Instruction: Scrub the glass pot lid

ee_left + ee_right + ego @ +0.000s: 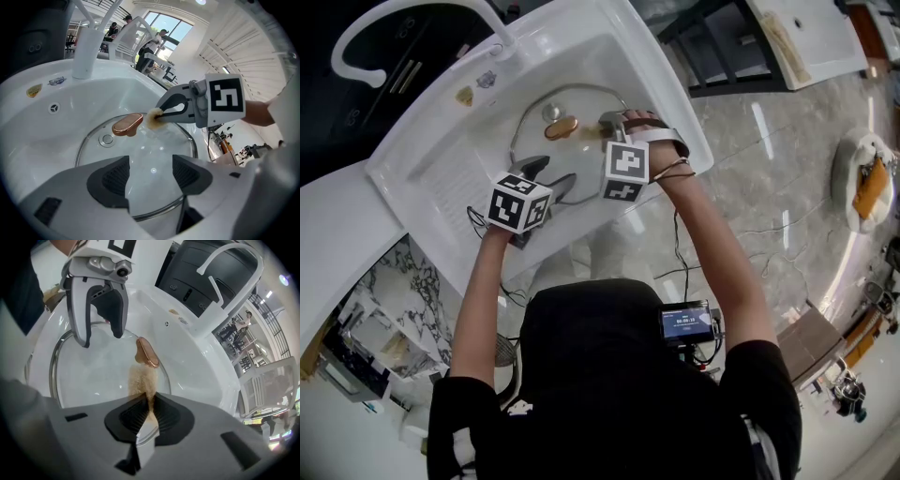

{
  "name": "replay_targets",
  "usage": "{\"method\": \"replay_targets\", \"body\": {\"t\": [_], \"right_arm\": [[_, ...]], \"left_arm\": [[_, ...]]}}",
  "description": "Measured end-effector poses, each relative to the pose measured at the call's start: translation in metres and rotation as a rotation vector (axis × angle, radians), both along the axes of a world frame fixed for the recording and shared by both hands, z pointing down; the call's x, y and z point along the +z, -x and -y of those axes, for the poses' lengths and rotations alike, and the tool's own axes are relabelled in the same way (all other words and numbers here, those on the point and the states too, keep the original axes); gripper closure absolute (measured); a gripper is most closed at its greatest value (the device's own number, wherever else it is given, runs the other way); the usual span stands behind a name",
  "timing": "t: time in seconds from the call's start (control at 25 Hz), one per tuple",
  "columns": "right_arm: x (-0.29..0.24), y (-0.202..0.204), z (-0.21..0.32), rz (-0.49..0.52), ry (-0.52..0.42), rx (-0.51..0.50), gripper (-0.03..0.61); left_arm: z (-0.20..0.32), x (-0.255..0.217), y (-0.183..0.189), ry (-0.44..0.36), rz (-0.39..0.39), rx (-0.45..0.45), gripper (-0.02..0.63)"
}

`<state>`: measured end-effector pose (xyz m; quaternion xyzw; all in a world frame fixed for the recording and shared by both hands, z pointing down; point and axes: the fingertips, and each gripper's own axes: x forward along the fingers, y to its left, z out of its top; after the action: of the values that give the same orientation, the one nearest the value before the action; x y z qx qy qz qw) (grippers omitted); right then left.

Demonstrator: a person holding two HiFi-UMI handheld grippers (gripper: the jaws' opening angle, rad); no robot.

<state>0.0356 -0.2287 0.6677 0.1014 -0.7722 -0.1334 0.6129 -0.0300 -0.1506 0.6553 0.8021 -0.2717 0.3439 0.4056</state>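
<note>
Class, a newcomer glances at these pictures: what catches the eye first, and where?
A glass lid with a copper knob lies in the white sink. The right gripper is shut on a tan scrubbing pad beside that knob; the left gripper hangs open over the lid's near rim.

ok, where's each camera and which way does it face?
Head view: on the person's head, steeply down into white sink; both forearms show.
Left gripper view: on left gripper, facing right gripper across round glass pot lid; own jaws parted.
Right gripper view: looks back at left gripper; own jaws shut on tan scrub pad.
Both share the lid's copper handle.
</note>
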Motion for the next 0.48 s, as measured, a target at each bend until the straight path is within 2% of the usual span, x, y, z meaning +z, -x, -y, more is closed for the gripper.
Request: {"method": "replay_targets", "body": {"t": [0.48], "right_arm": [[-0.012, 0.024, -0.029, 0.041, 0.009, -0.063, 0.563]], "left_arm": [[0.001, 0.001, 0.001, -0.004, 0.0, -0.005, 0.342]]}}
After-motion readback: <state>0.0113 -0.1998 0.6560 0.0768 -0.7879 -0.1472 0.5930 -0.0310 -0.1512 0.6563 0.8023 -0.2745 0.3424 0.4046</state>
